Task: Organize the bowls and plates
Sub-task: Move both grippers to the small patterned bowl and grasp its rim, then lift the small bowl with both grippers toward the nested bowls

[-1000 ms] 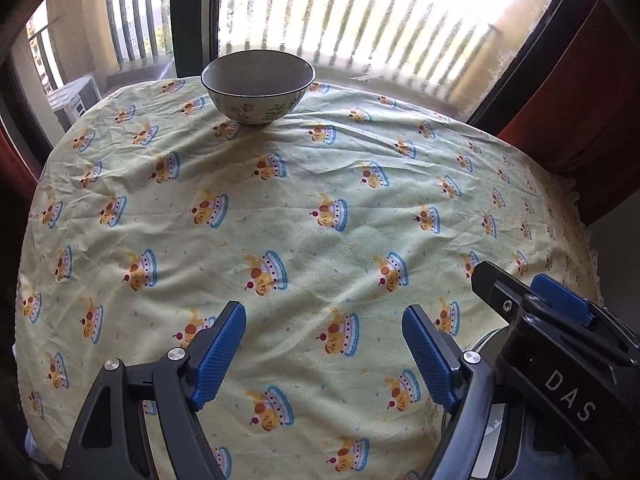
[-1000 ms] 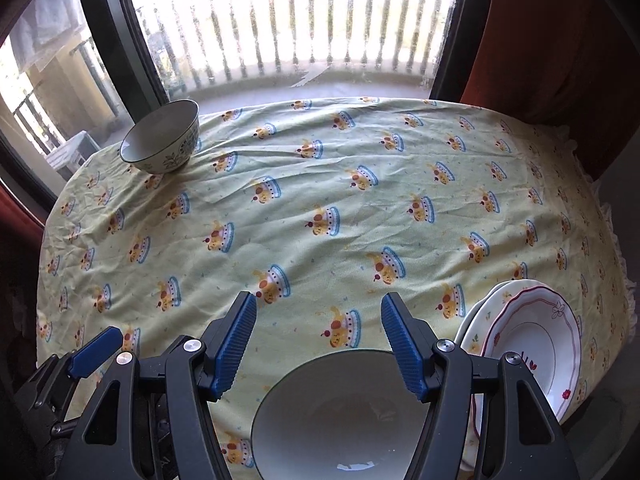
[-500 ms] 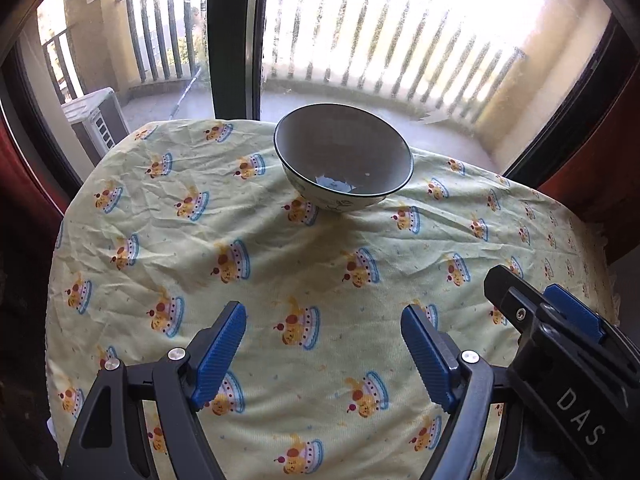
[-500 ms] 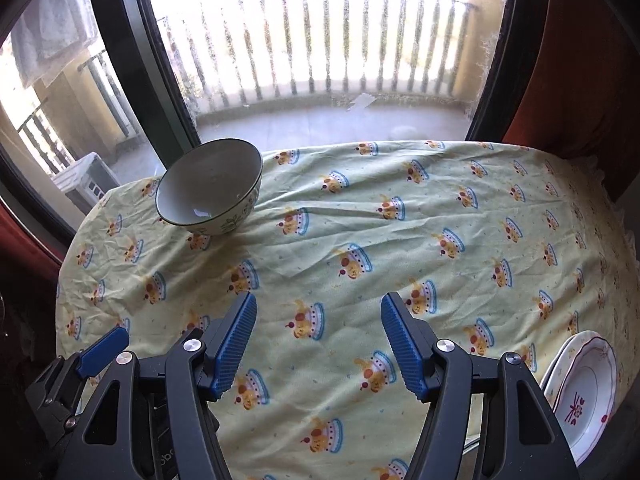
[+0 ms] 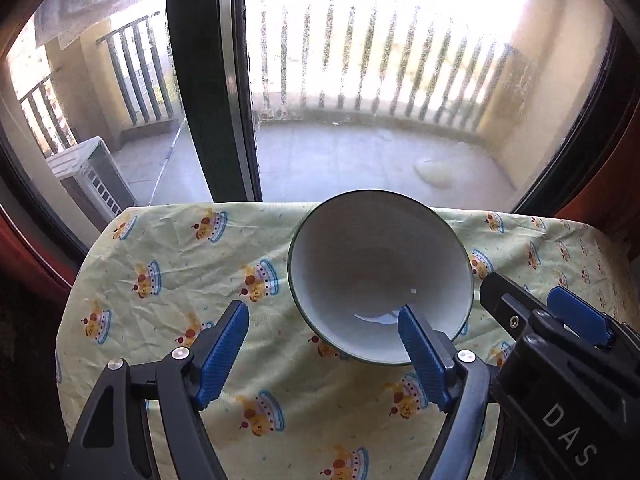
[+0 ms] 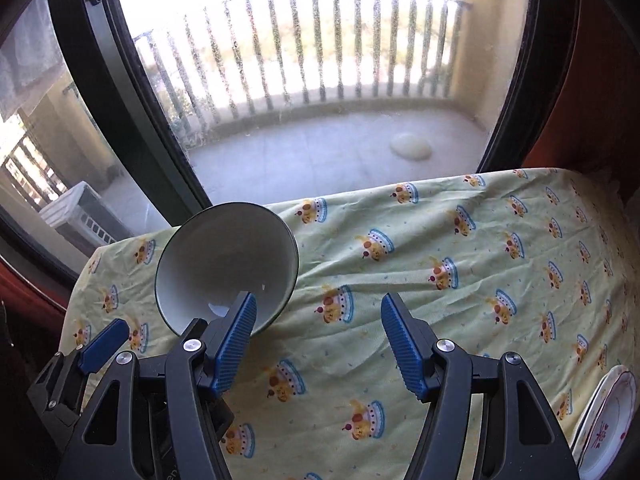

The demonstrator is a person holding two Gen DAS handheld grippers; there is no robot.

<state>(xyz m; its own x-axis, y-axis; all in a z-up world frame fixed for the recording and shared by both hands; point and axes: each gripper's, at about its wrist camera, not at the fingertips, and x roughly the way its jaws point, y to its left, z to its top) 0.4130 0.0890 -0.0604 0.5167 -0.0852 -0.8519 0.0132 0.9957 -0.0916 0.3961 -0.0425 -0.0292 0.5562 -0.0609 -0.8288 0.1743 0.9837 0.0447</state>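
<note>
A pale yellow cloth (image 5: 168,280) printed with little crowned cakes covers the desk, wrinkled near its far edge. Behind it a dark window frame (image 5: 208,80) splits the glass. Outside lies a tiled balcony (image 6: 320,152) with a railing (image 6: 320,48), and a white air-conditioner unit (image 5: 92,176) stands at the left. Red curtain (image 6: 600,80) hangs at the right.

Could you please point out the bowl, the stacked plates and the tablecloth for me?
Bowl (image 5: 376,268): left wrist view, inner wall.
Stacked plates (image 6: 610,420): right wrist view, top plate's rim.
Tablecloth (image 6: 460,240): right wrist view, bare printed cloth.
</note>
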